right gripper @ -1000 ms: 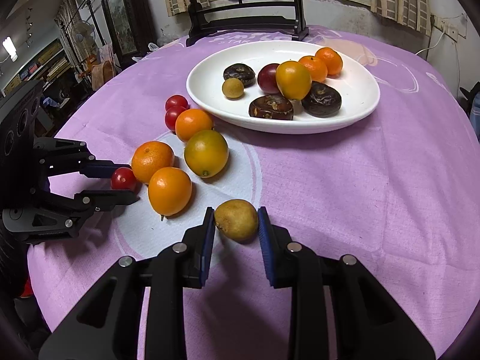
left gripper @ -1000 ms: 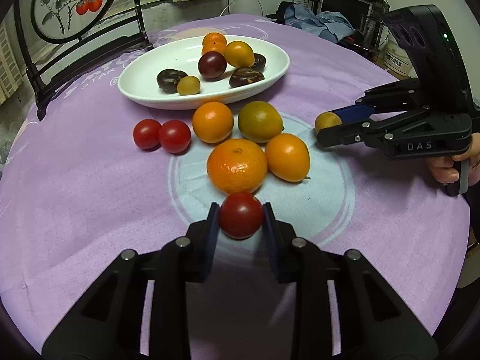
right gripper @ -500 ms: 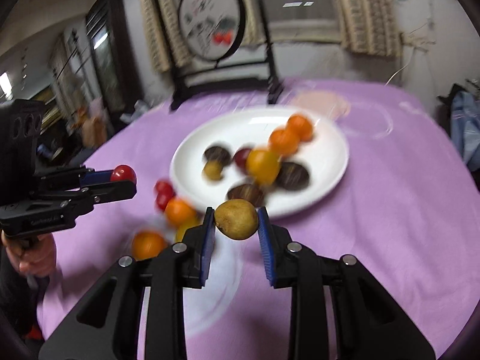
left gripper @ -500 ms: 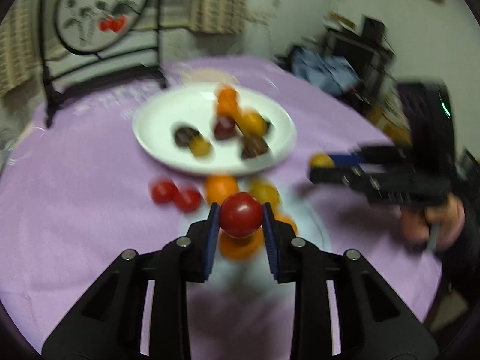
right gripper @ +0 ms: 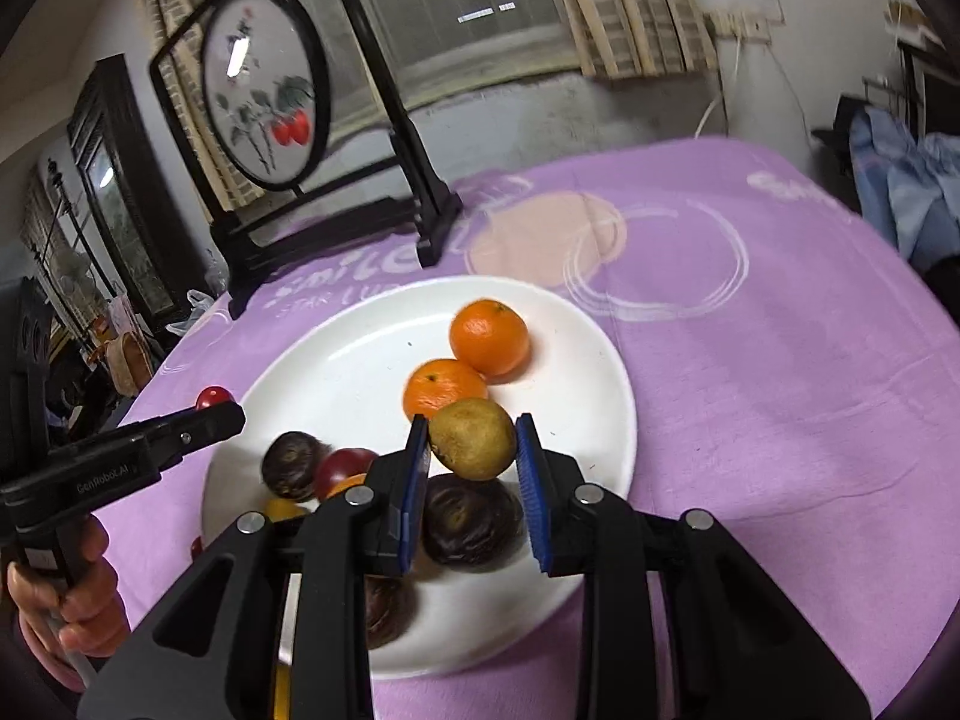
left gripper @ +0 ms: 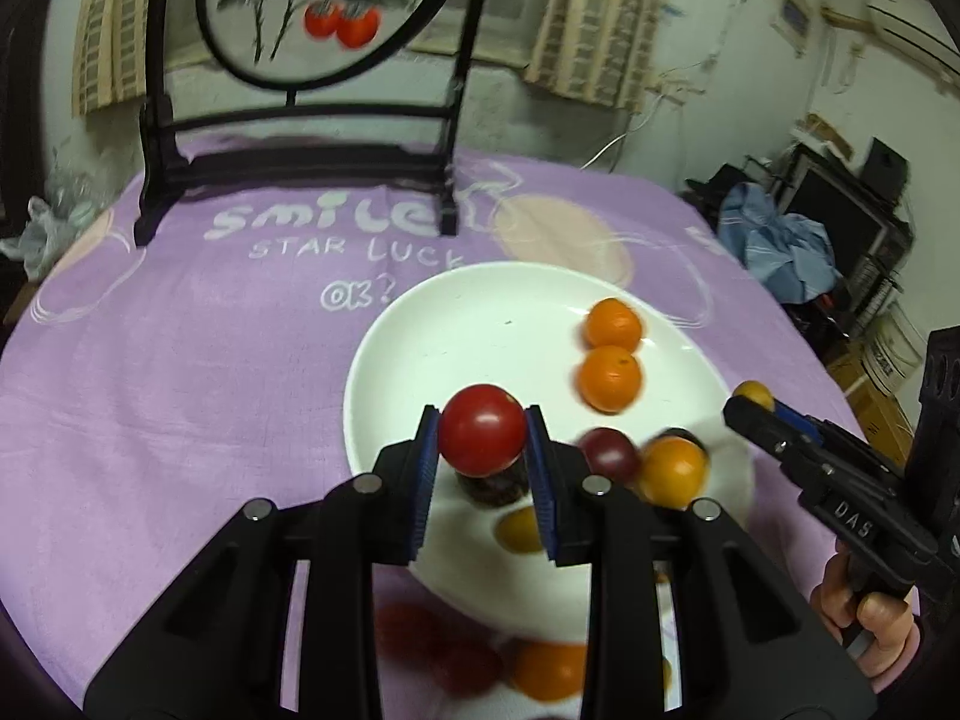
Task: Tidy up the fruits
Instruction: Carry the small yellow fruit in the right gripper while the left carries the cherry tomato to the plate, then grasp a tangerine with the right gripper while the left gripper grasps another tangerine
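Note:
My left gripper (left gripper: 480,438) is shut on a red tomato (left gripper: 482,429) and holds it above the near part of the white plate (left gripper: 420,336). My right gripper (right gripper: 472,450) is shut on a small yellow-brown fruit (right gripper: 472,446) above the plate (right gripper: 594,372). The plate holds two oranges (right gripper: 489,336), dark wrinkled fruits (right gripper: 474,519), a dark red plum (left gripper: 609,452) and yellow-orange fruits (left gripper: 671,471). Each gripper shows in the other's view: the right (left gripper: 753,405) and the left (right gripper: 216,408).
Red tomatoes (left gripper: 414,630) and an orange (left gripper: 549,669) lie blurred on the purple tablecloth (left gripper: 180,372) in front of the plate. A black-framed round screen (left gripper: 300,60) stands at the table's far edge. Cluttered shelves and blue cloth (left gripper: 780,240) lie beyond the right side.
Both grippers have lifted their fruits off the tablecloth and moved forward over the plate. The loose fruits now lie below and behind the fingers.

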A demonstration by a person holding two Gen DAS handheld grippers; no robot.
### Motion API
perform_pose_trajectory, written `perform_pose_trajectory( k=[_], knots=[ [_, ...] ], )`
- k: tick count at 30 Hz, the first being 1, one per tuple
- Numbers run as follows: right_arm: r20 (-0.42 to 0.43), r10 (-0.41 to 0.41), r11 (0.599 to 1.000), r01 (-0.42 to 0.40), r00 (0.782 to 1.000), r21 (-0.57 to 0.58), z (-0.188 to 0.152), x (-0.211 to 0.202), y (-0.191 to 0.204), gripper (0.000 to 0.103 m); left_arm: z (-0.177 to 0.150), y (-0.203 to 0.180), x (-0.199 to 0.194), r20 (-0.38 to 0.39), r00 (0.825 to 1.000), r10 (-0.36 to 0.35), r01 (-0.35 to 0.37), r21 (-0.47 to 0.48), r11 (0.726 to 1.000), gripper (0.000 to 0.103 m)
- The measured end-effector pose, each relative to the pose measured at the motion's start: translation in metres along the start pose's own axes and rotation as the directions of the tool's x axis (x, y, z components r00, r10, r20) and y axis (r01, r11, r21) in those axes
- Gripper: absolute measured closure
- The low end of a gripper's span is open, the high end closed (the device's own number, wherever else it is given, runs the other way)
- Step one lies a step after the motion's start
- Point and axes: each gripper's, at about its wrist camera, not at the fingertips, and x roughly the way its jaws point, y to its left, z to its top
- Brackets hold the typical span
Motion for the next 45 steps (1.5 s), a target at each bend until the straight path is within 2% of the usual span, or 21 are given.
perform_pose_trajectory(
  k=[3,4,5,6,7,8,9,10,12,14,17,21,23,25,29,33,38,42,45],
  knots=[
    [0.003,0.003,1.000,-0.003,1.000,0.003,0.000,-0.008,0.003,0.066,0.002,0.004,0.015,-0.032,0.999,0.015,-0.015,-0.009,1.000,0.074],
    [0.012,0.009,1.000,-0.009,1.000,-0.002,-0.001,-0.013,0.004,0.066,0.002,0.005,0.018,-0.041,0.999,0.019,-0.020,-0.010,1.000,0.071],
    [0.020,0.016,1.000,-0.016,1.000,-0.009,-0.001,-0.019,0.007,0.066,0.002,0.005,0.019,-0.048,0.999,0.024,-0.025,-0.015,1.000,0.064],
    [0.032,0.026,0.999,-0.025,0.999,-0.023,-0.003,-0.028,0.012,0.064,0.001,0.006,0.016,-0.047,0.998,0.031,-0.032,-0.021,0.999,0.036],
    [0.039,0.035,0.999,-0.034,0.999,-0.031,-0.005,-0.033,0.015,0.058,0.001,0.006,0.010,-0.032,0.999,0.041,-0.042,-0.027,0.999,0.023],
    [0.046,0.050,0.998,-0.048,0.998,-0.038,-0.009,-0.040,0.019,0.052,0.002,0.006,0.004,-0.016,0.999,0.050,-0.050,-0.030,0.998,0.022],
    [0.045,0.077,0.996,-0.075,0.996,-0.051,-0.015,-0.048,0.025,0.052,0.003,0.005,-0.005,0.000,0.999,0.052,-0.052,-0.024,0.998,0.020],
    [0.031,0.096,0.993,-0.093,0.995,-0.070,-0.019,-0.052,0.030,0.052,0.004,0.004,-0.013,0.008,0.999,0.052,-0.052,-0.017,0.999,0.014],
    [-0.010,0.114,0.981,-0.115,0.993,-0.156,-0.034,-0.060,0.046,0.052,0.003,0.005,-0.028,0.033,0.997,0.067,-0.066,-0.028,0.997,0.005],
    [-0.034,0.132,0.964,-0.136,0.991,-0.226,-0.050,-0.069,0.060,0.052,-0.003,0.009,-0.039,0.039,0.997,0.073,-0.071,-0.047,0.996,0.003],
    [-0.069,0.163,0.940,-0.177,0.984,-0.292,-0.072,-0.079,0.073,0.052,-0.026,0.017,-0.047,0.007,0.999,0.054,-0.054,-0.043,0.998,0.003],
    [-0.170,0.208,0.897,-0.257,0.963,-0.359,-0.098,-0.084,0.093,0.052,-0.059,0.030,-0.057,0.002,0.990,0.143,-0.142,-0.024,0.990,0.002],
    [-0.207,0.207,0.885,-0.273,0.956,-0.377,-0.104,-0.082,0.099,0.052,-0.073,0.036,-0.060,-0.009,0.981,0.193,-0.194,-0.026,0.981,0.002],
    [-0.236,0.196,0.874,-0.279,0.952,-0.397,-0.111,-0.080,0.105,0.052,-0.080,0.040,-0.060,-0.040,0.977,0.207,-0.209,-0.033,0.977,0.002],
    [-0.278,0.144,0.872,-0.255,0.950,-0.418,-0.120,-0.070,0.107,0.052,-0.083,0.045,-0.065,-0.048,0.980,0.195,-0.198,-0.049,0.979,0.002],
    [-0.312,0.124,0.877,-0.251,0.942,-0.409,-0.124,-0.062,0.106,0.052,-0.082,0.044,-0.070,-0.016,0.971,0.240,-0.241,-0.038,0.970,0.002],
    [-0.294,0.112,0.870,-0.237,0.949,-0.432,-0.127,-0.062,0.108,0.052,-0.081,0.046,-0.070,-0.025,0.973,0.231,-0.232,-0.051,0.971,0.002],
    [-0.308,0.109,0.871,-0.240,0.945,-0.428,-0.127,-0.058,0.108,0.052,-0.080,0.047,-0.072,-0.017,0.972,0.235,-0.236,-0.052,0.970,0.002],
    [-0.291,0.100,0.871,-0.225,0.952,-0.436,-0.127,-0.058,0.108,0.056,-0.080,0.048,-0.072,-0.017,0.972,0.234,-0.234,-0.058,0.971,0.002]
  ],
)
